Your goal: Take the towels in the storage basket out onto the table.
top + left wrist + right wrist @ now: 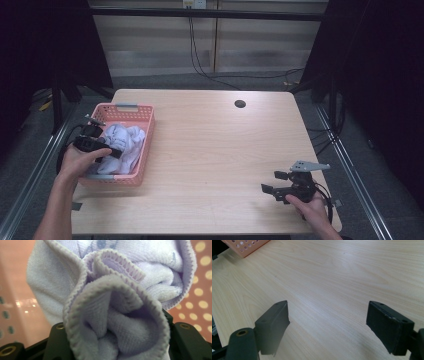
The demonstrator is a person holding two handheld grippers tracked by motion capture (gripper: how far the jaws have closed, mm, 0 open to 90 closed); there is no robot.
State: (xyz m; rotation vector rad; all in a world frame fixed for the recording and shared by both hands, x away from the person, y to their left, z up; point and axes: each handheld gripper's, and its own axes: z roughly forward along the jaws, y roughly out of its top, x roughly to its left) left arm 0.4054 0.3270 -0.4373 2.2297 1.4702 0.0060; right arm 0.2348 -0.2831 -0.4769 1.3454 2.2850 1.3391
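**Left gripper bunched on the cloth in the basket, right gripper spread over bare wood**

Nearest the person in the high view, the right gripper (274, 186) sits low over the surface (210, 150) near its front right corner, held in the right hand (312, 207). Its own view settles what the high view leaves small — the two black fingers (273, 323) stand wide apart and released, with only pale wood grain between them and a corner of the pink basket (244, 247) far off at the top left.

Farther back on the left, the left hand (82, 160) holds the left gripper (114, 152) inside the pink basket (145, 145), among the pale lilac cloth (122, 140). The high view shows the basket standing at the surface's left edge with the cloth heaped in it. The left gripper view shows what that cannot — a rolled, stitched fold of the cloth (117, 322) bunched between the fingers, which grasp it, with the basket's dotted wall (200, 302) behind.
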